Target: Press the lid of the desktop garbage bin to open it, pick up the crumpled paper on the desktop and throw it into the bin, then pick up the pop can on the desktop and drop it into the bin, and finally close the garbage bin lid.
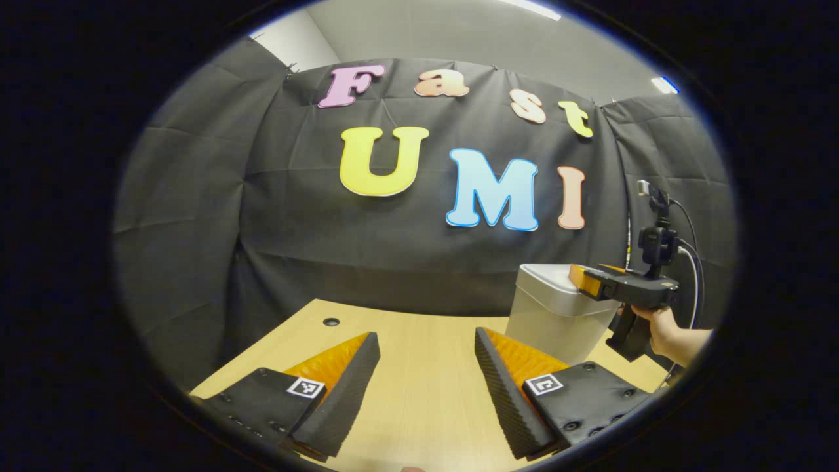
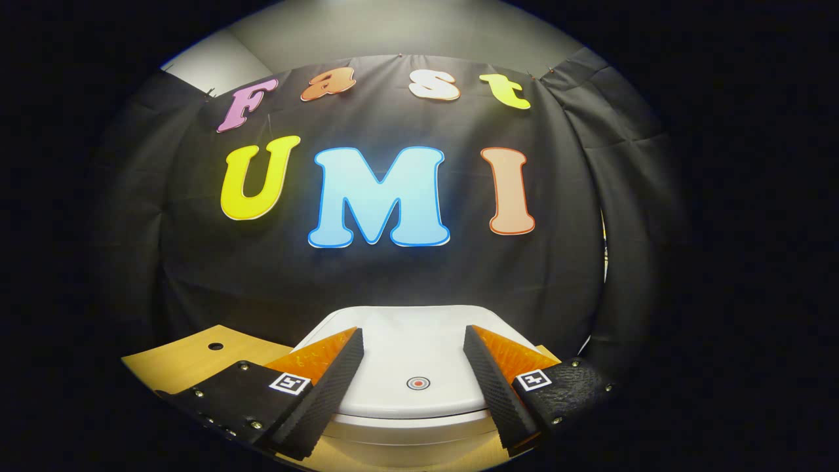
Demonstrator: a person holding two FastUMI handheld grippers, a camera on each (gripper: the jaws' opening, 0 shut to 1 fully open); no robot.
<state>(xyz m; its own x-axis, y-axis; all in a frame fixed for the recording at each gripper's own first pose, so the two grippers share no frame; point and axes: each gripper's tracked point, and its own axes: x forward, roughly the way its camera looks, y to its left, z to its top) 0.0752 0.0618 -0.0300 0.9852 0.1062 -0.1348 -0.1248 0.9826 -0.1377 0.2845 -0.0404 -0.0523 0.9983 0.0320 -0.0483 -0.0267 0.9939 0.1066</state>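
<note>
Both ribbed-padded grippers' fingers spread apart, right gripper (image 2: 413, 341) above smooth rounded bin lid (image 2: 409, 341), left gripper (image 1: 426, 341) over wood-grain table (image 1: 426, 393).

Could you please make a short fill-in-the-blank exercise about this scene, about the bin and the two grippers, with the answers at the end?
1. The lid of the garbage bin is ____.
2. The right gripper, jaws apart, hovers above the ____ of the bin.
3. The left gripper has its jaws ____, with nothing between them.
4. The bin stands on a ____ desktop.

Missing words: closed; lid; open; wooden
</note>
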